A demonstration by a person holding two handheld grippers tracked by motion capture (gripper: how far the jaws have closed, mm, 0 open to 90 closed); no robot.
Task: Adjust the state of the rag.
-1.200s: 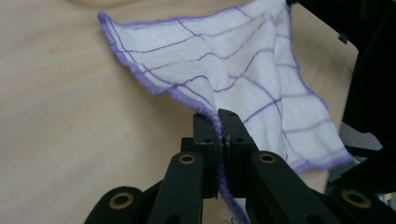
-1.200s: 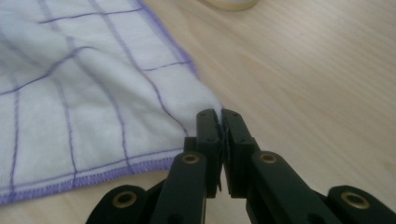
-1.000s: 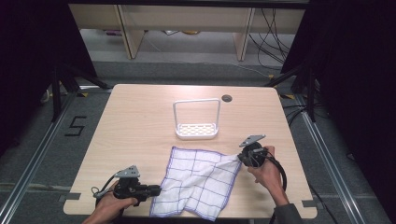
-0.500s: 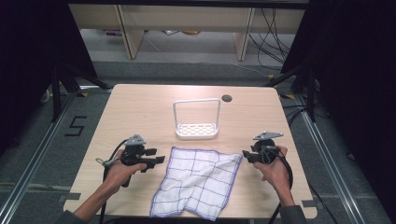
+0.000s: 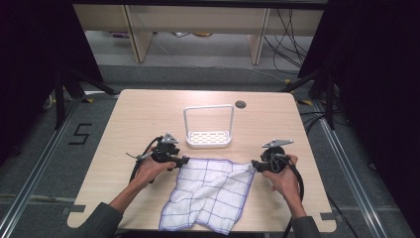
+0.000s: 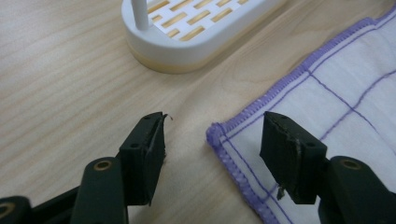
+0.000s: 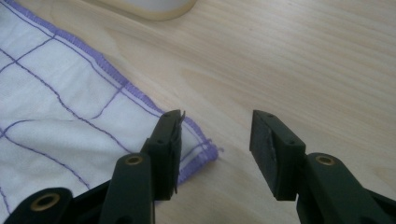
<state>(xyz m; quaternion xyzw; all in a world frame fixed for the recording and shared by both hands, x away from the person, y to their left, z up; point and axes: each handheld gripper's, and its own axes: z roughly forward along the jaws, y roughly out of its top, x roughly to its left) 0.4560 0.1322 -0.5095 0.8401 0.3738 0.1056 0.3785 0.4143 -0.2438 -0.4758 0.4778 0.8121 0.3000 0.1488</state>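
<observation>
My black left gripper [image 6: 212,161] and right gripper [image 7: 215,156] flank a white cloth [image 5: 210,192] with purple grid lines, near a white rack [image 5: 208,127] on the pale wood table [image 5: 129,114].

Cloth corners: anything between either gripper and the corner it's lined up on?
Nothing visible. The left gripper is open with the cloth corner between its jaws; the right gripper is open around the other far corner. The rack sits behind, clear of both.

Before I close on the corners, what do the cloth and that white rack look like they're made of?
Cloth: looks like woven cotton, matte white with a purple grid and stitched purple hem; it lies rumpled and soft. Rack: likely moulded plastic, smooth white, slotted base on a cream underlayer, with a thin hoop. Table: pale wood-grain top, possibly laminate.
</observation>
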